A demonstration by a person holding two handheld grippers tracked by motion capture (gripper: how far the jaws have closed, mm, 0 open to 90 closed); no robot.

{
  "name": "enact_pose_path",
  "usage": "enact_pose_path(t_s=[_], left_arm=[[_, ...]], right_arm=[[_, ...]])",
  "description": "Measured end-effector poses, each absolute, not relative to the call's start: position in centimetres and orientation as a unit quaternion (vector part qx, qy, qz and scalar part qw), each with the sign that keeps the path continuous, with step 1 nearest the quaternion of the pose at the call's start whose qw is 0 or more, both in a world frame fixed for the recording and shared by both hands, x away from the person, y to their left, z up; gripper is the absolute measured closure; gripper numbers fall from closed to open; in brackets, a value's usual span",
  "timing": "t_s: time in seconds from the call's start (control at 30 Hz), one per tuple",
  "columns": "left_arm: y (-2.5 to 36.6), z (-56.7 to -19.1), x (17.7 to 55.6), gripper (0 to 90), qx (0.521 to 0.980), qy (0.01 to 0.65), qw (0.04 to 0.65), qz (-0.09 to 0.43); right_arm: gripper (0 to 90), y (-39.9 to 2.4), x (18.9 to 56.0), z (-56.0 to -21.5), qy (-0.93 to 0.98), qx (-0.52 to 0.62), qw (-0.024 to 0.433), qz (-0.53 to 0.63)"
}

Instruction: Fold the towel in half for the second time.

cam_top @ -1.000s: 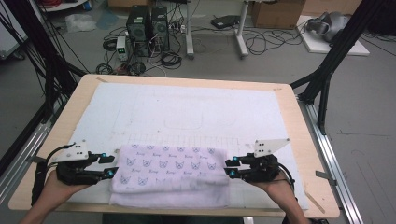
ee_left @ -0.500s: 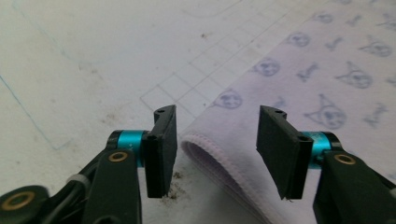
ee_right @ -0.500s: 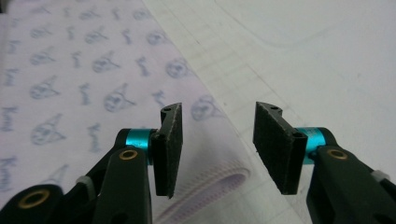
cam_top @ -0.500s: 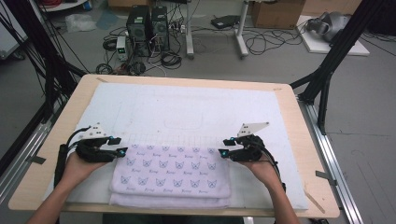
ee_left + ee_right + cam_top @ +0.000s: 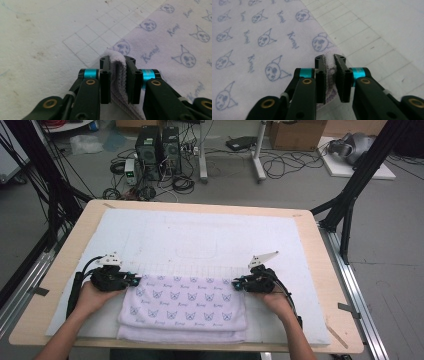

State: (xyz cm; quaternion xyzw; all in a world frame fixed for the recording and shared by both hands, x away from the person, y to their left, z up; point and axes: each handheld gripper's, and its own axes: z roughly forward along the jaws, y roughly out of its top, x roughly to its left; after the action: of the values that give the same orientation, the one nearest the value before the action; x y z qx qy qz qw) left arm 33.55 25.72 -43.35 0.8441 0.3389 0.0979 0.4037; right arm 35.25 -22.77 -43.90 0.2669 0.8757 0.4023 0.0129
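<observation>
A pale lilac towel (image 5: 185, 306) printed with small cartoon faces lies folded on the white mat, near the table's front edge. My left gripper (image 5: 134, 281) is shut on the towel's far left corner, and in the left gripper view the folded cloth (image 5: 117, 72) is pinched between the two black jaws. At the far right corner my right gripper (image 5: 237, 283) is likewise shut on the towel, whose edge (image 5: 329, 67) bunches between the jaws in the right gripper view. The far edge of the towel stretches between the two grippers.
A white gridded mat (image 5: 200, 240) covers most of the wooden table (image 5: 320, 245). Beyond the table, computer towers (image 5: 157, 147), cables and boxes sit on the floor. Black frame legs (image 5: 350, 195) stand at both sides.
Both grippers have carried the towel's corners away from the person, unfolding the top layer toward the far side. The towel now covers more of the mat.
</observation>
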Motion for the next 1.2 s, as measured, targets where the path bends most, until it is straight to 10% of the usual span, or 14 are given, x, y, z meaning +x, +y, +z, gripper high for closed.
enact_pose_path(t_s=[0.47, 0.63, 1.2], left_arm=[[24.2, -38.2, 41.3, 80.6, 0.803, 0.376, 0.422, 0.189], [24.0, -38.6, 43.8, 59.3, 0.787, 0.416, 0.407, 0.206], [26.2, -41.3, 38.1, 56.5, 0.797, 0.361, 0.455, 0.162]], right_arm=[[82.1, -23.7, 41.1, -37.3, 0.854, 0.286, 0.119, 0.419], [65.1, -24.0, 44.4, -37.5, 0.834, 0.333, 0.133, 0.419], [58.4, -22.8, 39.1, -39.9, 0.850, 0.285, 0.097, 0.432]])
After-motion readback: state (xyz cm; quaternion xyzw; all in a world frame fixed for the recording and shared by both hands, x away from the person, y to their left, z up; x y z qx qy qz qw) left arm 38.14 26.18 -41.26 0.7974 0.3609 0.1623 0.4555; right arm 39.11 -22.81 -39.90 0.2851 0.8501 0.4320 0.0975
